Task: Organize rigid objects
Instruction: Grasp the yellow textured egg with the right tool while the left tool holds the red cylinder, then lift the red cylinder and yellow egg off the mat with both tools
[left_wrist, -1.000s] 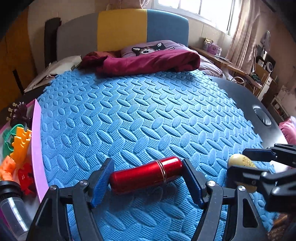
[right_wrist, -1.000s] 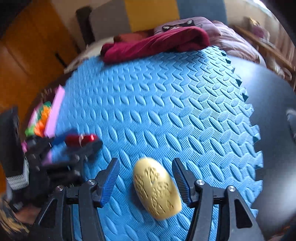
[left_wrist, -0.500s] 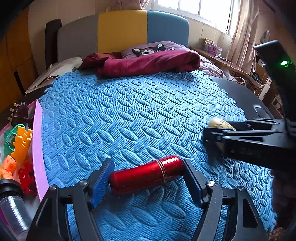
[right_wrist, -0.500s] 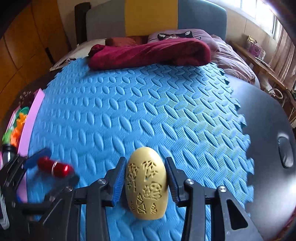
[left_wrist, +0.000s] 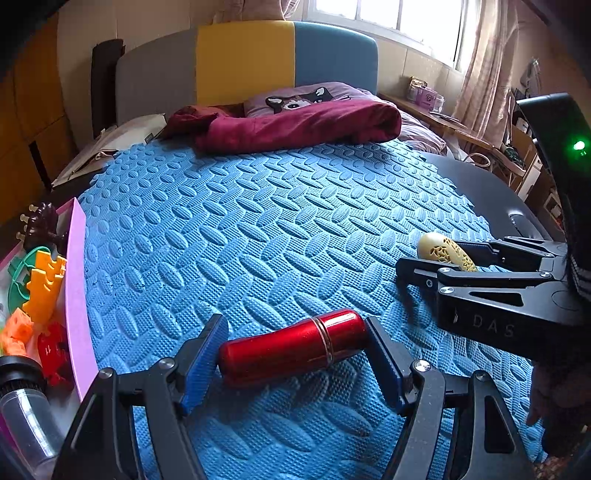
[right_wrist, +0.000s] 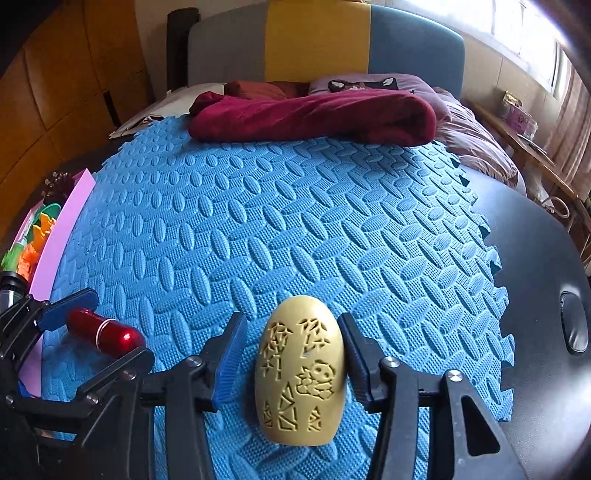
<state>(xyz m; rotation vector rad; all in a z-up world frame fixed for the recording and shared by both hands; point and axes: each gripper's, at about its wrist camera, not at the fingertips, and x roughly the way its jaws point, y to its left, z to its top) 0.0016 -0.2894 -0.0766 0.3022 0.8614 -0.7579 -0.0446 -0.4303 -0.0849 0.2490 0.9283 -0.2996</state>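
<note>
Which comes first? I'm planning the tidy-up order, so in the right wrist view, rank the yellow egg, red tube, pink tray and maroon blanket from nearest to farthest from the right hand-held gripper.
1. Yellow egg: between the right hand-held gripper fingers.
2. Red tube: lower left, on the mat.
3. Pink tray: left edge.
4. Maroon blanket: far end.

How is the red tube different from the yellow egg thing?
The red tube is shiny, smooth and long; the yellow egg is dull, fat and rounded, with cut-in patterns. The tube lies crosswise between the left claw's fingers, held end to end. The egg points lengthwise away between the right claw's opening fingers, with a gap on one side. Both sit on the blue mat.
</note>
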